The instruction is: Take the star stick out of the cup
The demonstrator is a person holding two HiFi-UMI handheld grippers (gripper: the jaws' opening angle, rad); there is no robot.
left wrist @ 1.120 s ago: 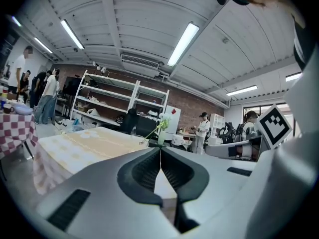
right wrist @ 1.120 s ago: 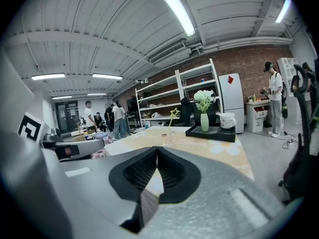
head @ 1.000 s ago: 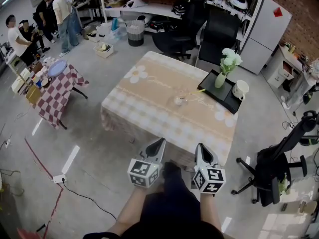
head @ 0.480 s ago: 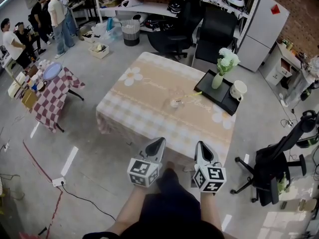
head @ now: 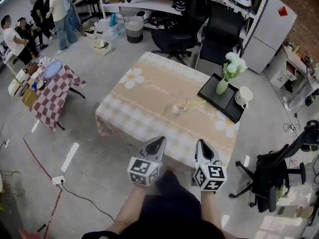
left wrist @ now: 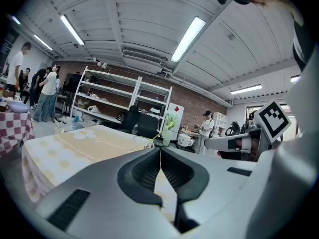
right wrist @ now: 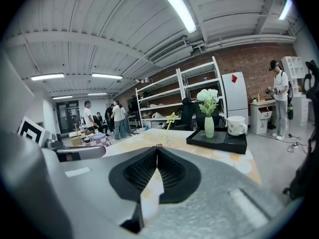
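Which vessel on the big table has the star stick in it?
The clear cup alone mid-table, star stick leaning out of it; the flower vase and white mug stand on the black tray.

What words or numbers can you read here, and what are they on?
No text reads clearly.
Tablecloth: curly writing, too small to read.
Red diamond sticker on the white fridge: no letters readable.
Marker cubes: black-and-white squares, no words.

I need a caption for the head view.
Left gripper, right gripper, both shut, facing table with star stick in cup.
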